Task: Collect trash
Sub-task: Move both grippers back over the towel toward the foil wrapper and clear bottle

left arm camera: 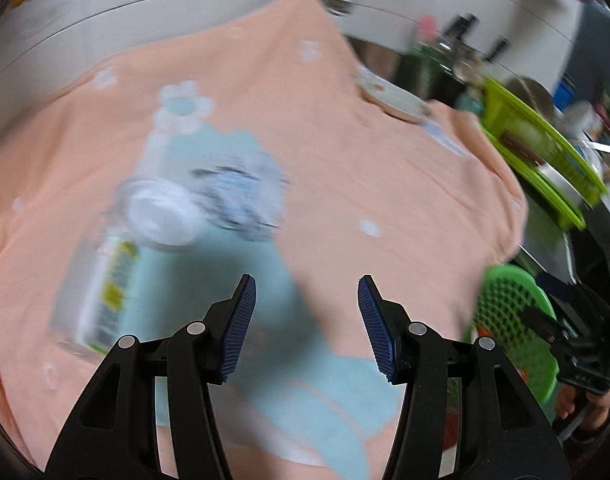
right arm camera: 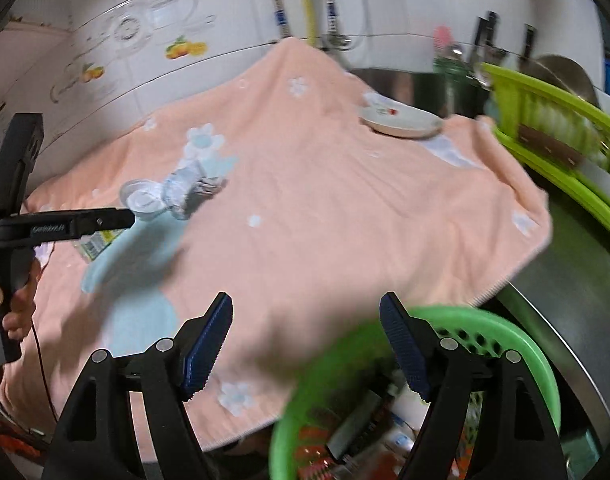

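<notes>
A peach towel (right arm camera: pixel 325 208) with pale flowers is spread over the counter, most likely to give the scattered rubbish a soft, plain surface to lie on, and the green basket (right arm camera: pixel 301 392) sits just off the towel's near right corner, low and close, where either hand can drop things into it; it already holds a jumble of packets and wrappers. What is left on the towel lies toward its left side, well apart from the basket: a clear plastic bottle (left arm camera: pixel 101 280) on its side, a small clear cup (right arm camera: pixel 139 200) and a crumpled silvery-blue wrapper (right arm camera: pixel 185 190) touching the cup. The bottle's long axis seems to run from the towel's near left edge toward its middle, with the cup and wrapper just beyond its far end, though the picture is too smeared to say which end carries the cap. The left gripper (left arm camera: pixel 307 328) hangs above the towel's near edge with its blue pads parted and nothing between them, the bottle lying off to its left rather than in line with the jaws. The right gripper (right arm camera: pixel 305 344) stands wider still, also empty, poised over the towel's near right corner and the basket's rim. A small white dish (right arm camera: pixel 401 122) rests at the towel's far right corner and does not look like rubbish.
</notes>
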The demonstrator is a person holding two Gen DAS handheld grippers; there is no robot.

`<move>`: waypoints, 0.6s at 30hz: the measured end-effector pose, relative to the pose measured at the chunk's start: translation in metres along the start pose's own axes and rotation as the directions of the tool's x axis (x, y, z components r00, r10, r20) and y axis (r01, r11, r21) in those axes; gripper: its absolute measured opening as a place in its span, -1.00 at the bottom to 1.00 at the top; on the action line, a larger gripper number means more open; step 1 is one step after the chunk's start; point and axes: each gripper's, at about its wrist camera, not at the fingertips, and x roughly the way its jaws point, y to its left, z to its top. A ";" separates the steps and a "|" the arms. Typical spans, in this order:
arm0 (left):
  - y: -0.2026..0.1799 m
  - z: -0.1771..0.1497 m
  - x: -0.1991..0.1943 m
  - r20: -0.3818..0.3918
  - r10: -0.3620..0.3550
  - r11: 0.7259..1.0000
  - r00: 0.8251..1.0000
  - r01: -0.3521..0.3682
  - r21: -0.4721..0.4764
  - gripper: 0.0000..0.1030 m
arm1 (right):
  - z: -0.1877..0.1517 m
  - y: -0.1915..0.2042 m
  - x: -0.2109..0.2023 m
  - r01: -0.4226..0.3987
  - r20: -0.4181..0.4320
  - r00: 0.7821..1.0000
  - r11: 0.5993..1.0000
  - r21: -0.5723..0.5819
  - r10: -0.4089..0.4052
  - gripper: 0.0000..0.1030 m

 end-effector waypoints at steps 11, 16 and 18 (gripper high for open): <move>0.096 0.027 0.005 0.011 0.077 0.976 0.997 -0.073 -0.205 0.04 | 0.049 0.070 0.048 -0.105 -0.022 0.994 0.985 -0.133 0.103 0.42; 0.114 0.031 0.013 0.001 0.079 0.970 0.997 -0.076 -0.229 0.04 | 0.066 0.098 0.072 -0.146 -0.035 0.989 0.973 -0.181 0.142 0.42; 0.120 0.031 0.014 0.000 0.081 0.970 0.997 -0.079 -0.230 0.04 | 0.072 0.107 0.080 -0.157 -0.038 0.988 0.968 -0.195 0.152 0.42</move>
